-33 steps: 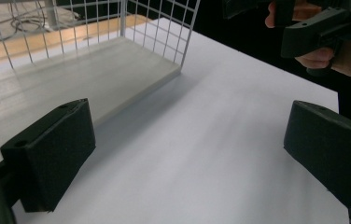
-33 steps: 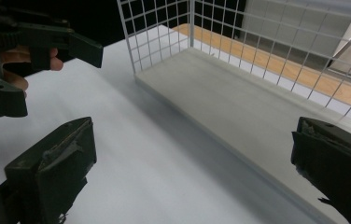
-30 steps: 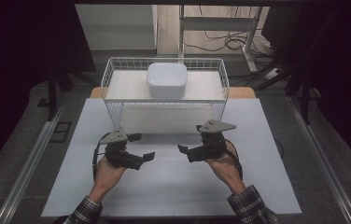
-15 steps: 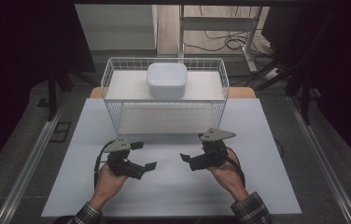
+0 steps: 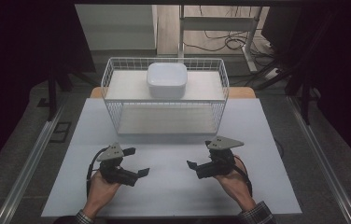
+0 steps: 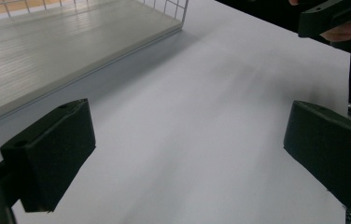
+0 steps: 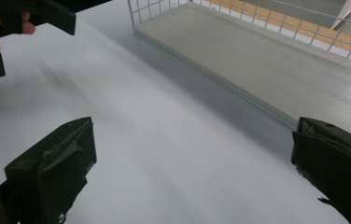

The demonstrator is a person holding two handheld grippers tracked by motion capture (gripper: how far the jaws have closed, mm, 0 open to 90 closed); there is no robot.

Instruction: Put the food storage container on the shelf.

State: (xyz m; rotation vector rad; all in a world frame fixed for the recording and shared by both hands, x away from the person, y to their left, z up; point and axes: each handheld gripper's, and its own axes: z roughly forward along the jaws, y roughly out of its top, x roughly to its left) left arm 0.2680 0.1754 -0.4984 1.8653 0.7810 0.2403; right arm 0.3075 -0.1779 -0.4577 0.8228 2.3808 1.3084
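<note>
Nearest the person, both grippers hover over the white table (image 5: 173,205), on the near side of the wire rack (image 5: 164,95) that serves here as the landmark. The left gripper (image 5: 138,162) sits in front of the rack's left half, held in the left hand (image 5: 100,189), its jaws spread wide apart and gripping nothing; in the left gripper view the left gripper (image 6: 183,154) has bare table surface between its black jaws. The right gripper (image 5: 197,161) sits in front of the rack's right half, held in the right hand (image 5: 232,182), its jaws likewise released and empty, and in the right gripper view the right gripper (image 7: 192,168) looks over bare table toward the rack's lower shelf (image 7: 267,51). The two grippers point inward at each other, well apart, neither touching the rack. Beyond them stands the rack itself, its lower shelf bare. Farther still, on the rack's upper shelf (image 5: 122,86), rests the white bowl (image 5: 166,79), mouth down, near the shelf's middle and well apart from both grippers.
</note>
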